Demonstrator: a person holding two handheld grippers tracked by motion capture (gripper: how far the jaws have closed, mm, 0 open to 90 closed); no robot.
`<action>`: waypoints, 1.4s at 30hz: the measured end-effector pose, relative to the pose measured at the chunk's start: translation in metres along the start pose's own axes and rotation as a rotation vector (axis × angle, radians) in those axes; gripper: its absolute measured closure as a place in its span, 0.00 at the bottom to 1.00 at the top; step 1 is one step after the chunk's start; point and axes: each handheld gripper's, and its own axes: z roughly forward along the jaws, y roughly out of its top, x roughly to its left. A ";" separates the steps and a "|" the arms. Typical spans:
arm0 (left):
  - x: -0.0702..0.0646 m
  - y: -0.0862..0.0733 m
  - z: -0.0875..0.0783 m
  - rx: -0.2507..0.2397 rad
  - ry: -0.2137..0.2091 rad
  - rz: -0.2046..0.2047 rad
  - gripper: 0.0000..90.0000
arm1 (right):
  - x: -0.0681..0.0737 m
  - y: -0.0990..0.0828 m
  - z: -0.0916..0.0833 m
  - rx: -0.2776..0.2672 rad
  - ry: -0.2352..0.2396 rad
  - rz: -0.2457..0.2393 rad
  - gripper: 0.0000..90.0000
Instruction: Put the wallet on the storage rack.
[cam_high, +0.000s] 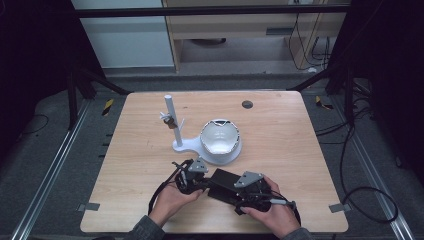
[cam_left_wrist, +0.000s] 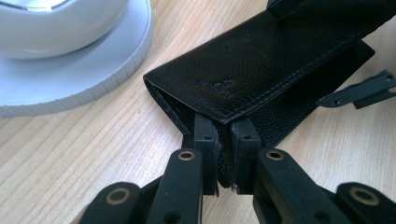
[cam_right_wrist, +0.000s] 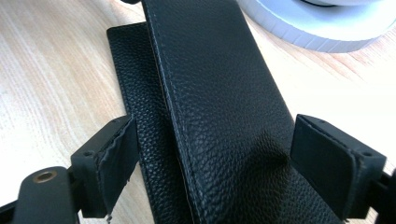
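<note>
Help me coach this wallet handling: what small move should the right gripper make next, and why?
Probably close the right gripper on the black wallet. Its jaws stand open on either side of the raised flap, while the left gripper already pinches the wallet's corner, so both ends would then be held.

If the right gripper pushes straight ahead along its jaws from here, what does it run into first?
The right gripper is open, its jaws either side of the black leather case, so the case's raised flap comes first. Past the far end of the case lies the white round base; how far past is unclear.
</note>
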 end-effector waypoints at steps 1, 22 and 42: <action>-0.001 0.002 -0.001 -0.001 0.001 0.004 0.92 | 0.000 0.000 0.000 -0.003 0.001 0.001 0.18; 0.002 -0.001 0.003 0.018 -0.009 -0.006 0.93 | -0.008 0.000 -0.004 -0.008 -0.042 0.016 0.35; 0.003 0.009 0.003 -0.011 -0.007 -0.024 0.93 | -0.003 0.005 0.003 0.046 -0.065 -0.009 0.40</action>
